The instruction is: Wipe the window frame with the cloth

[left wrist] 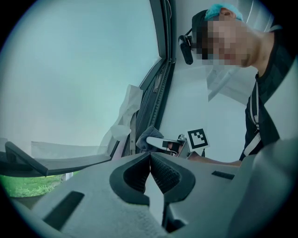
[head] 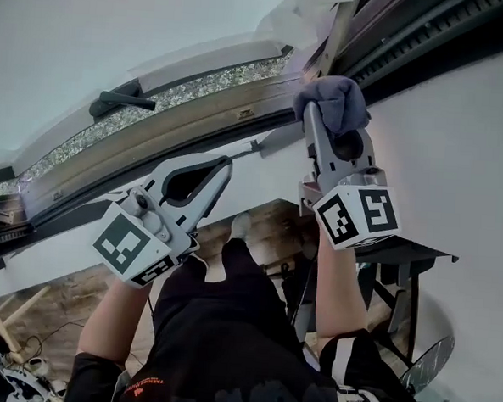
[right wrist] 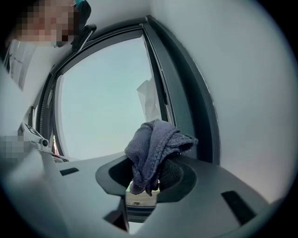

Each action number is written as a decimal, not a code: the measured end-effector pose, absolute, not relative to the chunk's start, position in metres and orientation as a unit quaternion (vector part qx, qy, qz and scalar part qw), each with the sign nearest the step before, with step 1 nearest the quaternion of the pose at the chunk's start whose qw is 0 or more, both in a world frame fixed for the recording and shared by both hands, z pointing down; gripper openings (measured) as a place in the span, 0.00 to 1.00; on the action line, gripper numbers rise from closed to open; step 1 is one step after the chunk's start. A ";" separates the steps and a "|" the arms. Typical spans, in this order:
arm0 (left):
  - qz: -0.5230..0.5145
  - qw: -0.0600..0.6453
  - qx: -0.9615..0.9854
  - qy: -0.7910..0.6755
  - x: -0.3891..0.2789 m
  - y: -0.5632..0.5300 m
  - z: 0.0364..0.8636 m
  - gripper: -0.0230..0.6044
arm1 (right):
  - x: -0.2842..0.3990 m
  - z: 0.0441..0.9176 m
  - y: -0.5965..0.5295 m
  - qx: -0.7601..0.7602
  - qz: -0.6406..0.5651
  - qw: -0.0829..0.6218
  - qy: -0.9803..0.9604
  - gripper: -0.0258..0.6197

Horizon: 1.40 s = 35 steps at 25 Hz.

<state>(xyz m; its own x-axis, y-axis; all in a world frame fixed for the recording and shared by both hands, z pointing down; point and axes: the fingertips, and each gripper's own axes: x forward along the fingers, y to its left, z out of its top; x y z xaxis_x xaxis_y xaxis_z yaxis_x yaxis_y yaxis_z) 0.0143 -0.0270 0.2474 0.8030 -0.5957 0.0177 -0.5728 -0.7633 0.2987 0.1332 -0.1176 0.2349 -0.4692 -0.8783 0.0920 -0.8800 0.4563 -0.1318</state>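
Your right tool [right wrist: 151, 168] is clamped tight on the bunched-up grey-blue terry cloth [right wrist: 156, 142]. The jaws pinch its lower part, and most of the fabric puffs out past the tips. In the head view the bundle sits at about 1 o'clock, right up by the dark grey metal window frame [head: 418, 40], near the corner where the bottom rail meets the upright. I honestly can't tell if the cloth is actually touching the frame. From the right gripper view, the frame's upright runs just behind the cloth towards 1 o'clock, with pale glass over at 11 o'clock.

Your left tool [left wrist: 150, 157] has nothing in it. Its jaws are closed all the way, with the ribbed pads meeting at the tips. In the head view it's at roughly 8 o'clock from the cloth, well apart from it, nose pointing up at the white wall [head: 466, 158] under the frame.

The black window handle [head: 120, 101] lies at 10 o'clock in the head view. A crumpled white film [left wrist: 125, 111] hangs along the frame's upright.
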 end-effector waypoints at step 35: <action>-0.018 0.157 0.940 -0.303 0.021 -0.059 0.259 0.07 | 0.145 0.237 -0.144 0.521 0.099 -0.015 -0.848 0.22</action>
